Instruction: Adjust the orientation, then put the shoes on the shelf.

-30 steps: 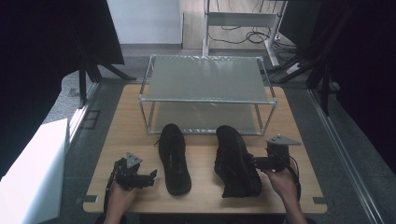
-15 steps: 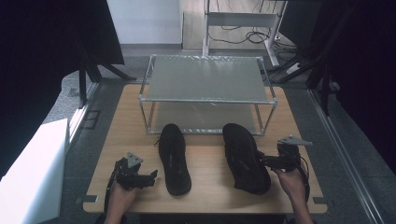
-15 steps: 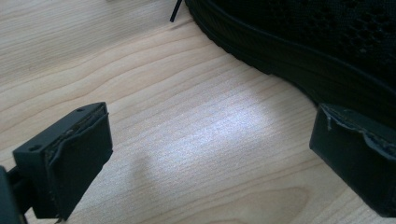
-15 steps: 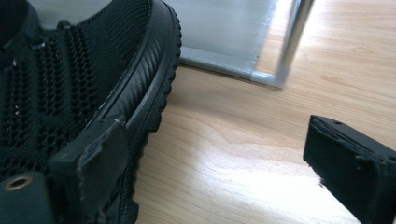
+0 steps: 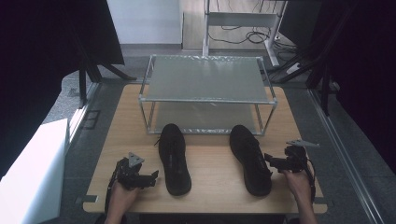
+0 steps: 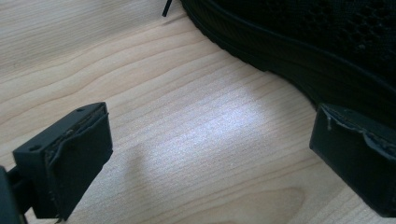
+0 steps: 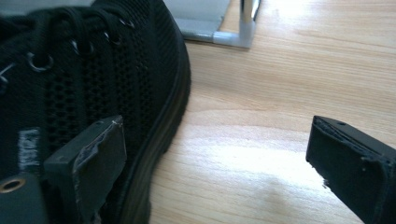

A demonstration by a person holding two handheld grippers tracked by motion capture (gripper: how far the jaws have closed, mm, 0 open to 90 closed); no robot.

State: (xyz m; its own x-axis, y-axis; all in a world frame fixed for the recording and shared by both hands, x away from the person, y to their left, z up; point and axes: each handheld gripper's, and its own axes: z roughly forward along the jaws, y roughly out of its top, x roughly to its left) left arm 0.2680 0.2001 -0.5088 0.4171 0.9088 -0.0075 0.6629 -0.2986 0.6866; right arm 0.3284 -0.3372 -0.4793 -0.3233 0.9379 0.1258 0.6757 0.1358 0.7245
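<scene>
The right shoe (image 5: 250, 158) lies lower right beside the released right tool (image 5: 275, 161); the left tool (image 5: 150, 177) gapes too; clamp its collar squarely.

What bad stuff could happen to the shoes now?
The right gripper is open right beside the right shoe; closing now might only bump its side and push it askew. The left shoe has a loose lace end by the rack, which could snag if it's lifted.

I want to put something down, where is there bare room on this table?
Bare wood lies between the left shoe and right shoe, and along the table edges beside the rack. Crowded near each shoe's outer side, where the left gripper and right gripper sit.
</scene>
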